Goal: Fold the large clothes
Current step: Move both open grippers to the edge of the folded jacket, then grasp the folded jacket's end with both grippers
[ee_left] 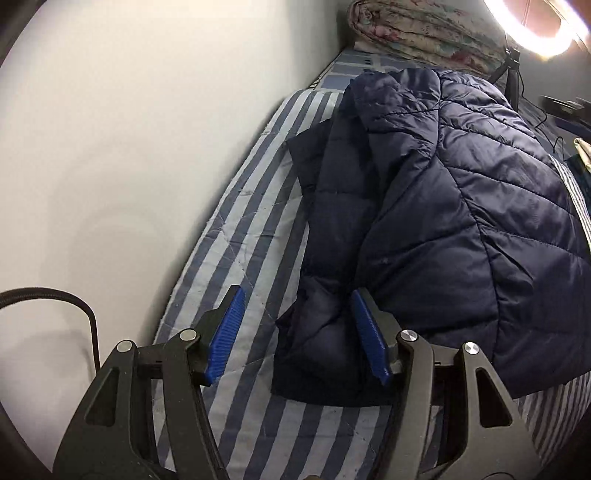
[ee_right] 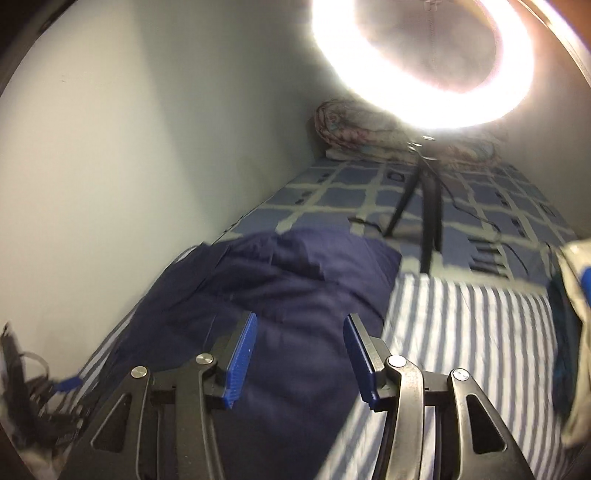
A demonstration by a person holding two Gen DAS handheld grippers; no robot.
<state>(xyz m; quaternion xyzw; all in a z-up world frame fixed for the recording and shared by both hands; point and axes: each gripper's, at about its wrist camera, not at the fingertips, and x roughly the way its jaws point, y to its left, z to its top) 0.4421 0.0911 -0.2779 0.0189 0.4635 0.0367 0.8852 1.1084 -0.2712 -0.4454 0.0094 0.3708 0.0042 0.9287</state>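
Navy quilted jacket (ee_left: 461, 192) lies on the striped bed sheet (ee_left: 236, 236), close to the white wall (ee_left: 129, 129) that runs along the left side of the bed. In the left wrist view its puffy body is bunched up on the right, and one sleeve (ee_left: 332, 295) runs down from it toward the camera, with the cuff end flat on the stripes. The left gripper (ee_left: 297, 334) is low over this cuff; its jaws are spread wide, one blue pad (ee_left: 227, 334) over the bare sheet and the other at the right edge of the sleeve, and nothing is pinched between them. In the right wrist view, which is blurred, the right gripper (ee_right: 299, 358) is above the jacket (ee_right: 266, 295) with its jaws also spread apart and holding nothing; I cannot tell if the pads touch the fabric. Beyond the jacket the bed has a blue checked cover (ee_right: 369, 192), and on it stands a black tripod (ee_right: 424, 218) that carries a bright ring light (ee_right: 424, 62). A rolled floral blanket (ee_left: 424, 29) lies at the far end of the bed against the wall. Some pale and teal cloth (ee_right: 569, 321) is at the right edge of the right wrist view.
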